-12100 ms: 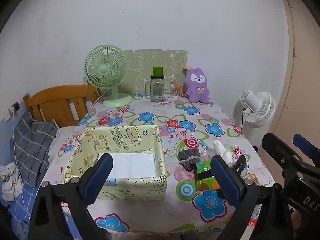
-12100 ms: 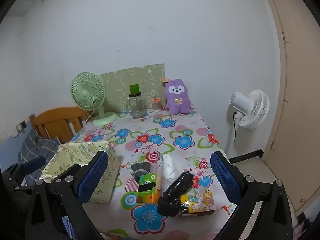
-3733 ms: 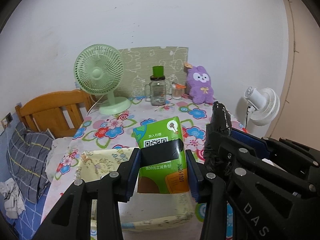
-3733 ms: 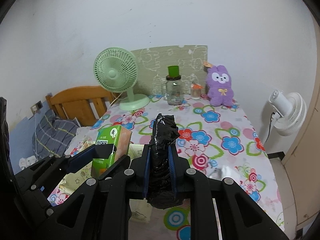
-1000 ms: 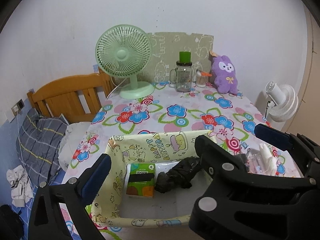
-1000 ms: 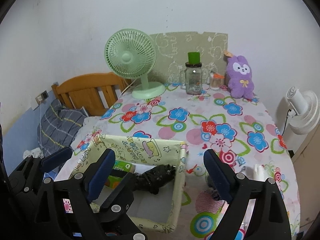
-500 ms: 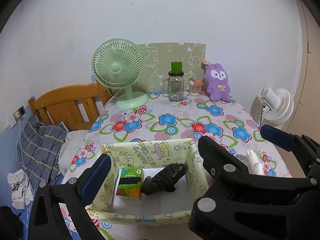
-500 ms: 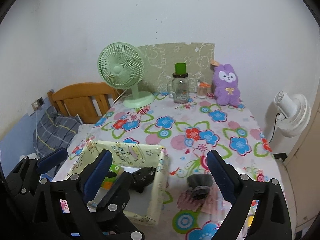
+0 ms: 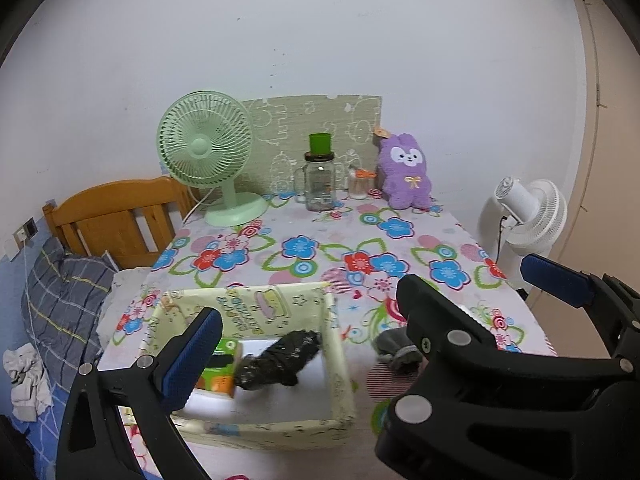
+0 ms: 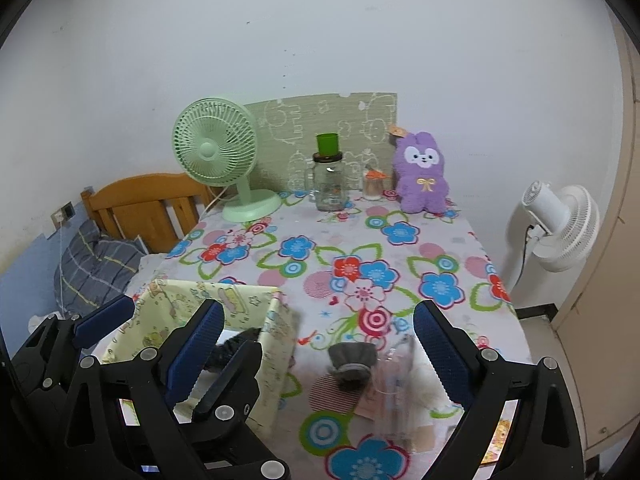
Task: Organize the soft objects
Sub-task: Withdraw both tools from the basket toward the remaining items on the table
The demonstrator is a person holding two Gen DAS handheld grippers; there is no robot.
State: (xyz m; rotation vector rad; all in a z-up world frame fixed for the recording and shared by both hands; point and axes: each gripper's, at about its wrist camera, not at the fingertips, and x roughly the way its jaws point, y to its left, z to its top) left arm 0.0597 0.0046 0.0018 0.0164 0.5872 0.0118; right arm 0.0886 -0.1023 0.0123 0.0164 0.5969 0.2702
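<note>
A yellow patterned fabric box (image 9: 256,308) (image 10: 276,344) stands at the near left of the floral table. Inside it lie a green tissue pack (image 9: 218,368) and a crumpled black bag (image 9: 280,360). A grey rolled sock (image 9: 396,354) (image 10: 352,364) lies on the table just right of the box, with a blurred clear and white plastic packet (image 10: 400,376) beside it. My left gripper (image 9: 308,344) is open and empty above the box. My right gripper (image 10: 320,348) is open and empty above the sock and the box's right wall.
At the table's far edge stand a green desk fan (image 9: 208,152), a glass jar with a green lid (image 9: 319,176), a small cup (image 9: 358,184) and a purple plush bunny (image 9: 406,176). A wooden chair (image 9: 112,216) is at left, a white floor fan (image 9: 528,212) at right.
Both grippers, earlier shut on the tissue pack and the black bag, are open and have pulled back and up from the box. The right view has shifted right toward the sock.
</note>
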